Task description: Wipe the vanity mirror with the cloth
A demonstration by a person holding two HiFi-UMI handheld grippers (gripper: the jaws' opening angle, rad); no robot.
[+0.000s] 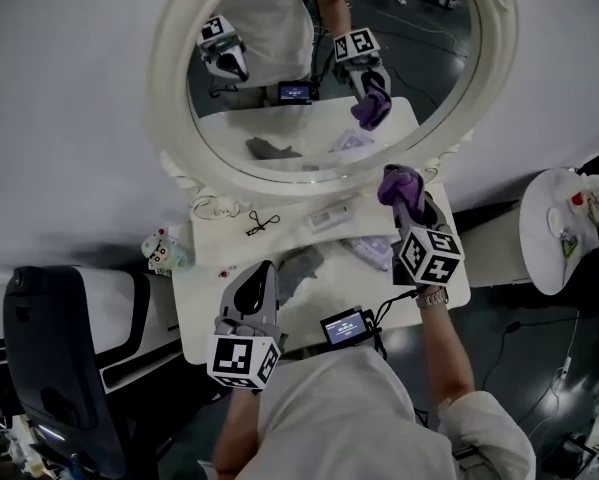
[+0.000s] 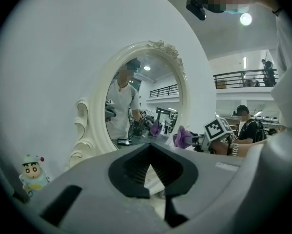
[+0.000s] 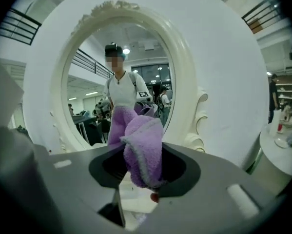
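The oval vanity mirror [image 1: 329, 63] stands upright at the far edge of the white table [image 1: 204, 298], its long axis running up and down. Our left gripper [image 1: 262, 273] hangs low at the near left, jaws together on nothing. Our right gripper [image 1: 407, 196], near the mirror's lower right rim, is clamped on the purple cloth [image 1: 399, 181]. The cloth is a bunched wad poking out toward the glass, longer along the jaws than across, and not yet touching it. We judge it should meet the glass broadside, with light, overlapping strokes.
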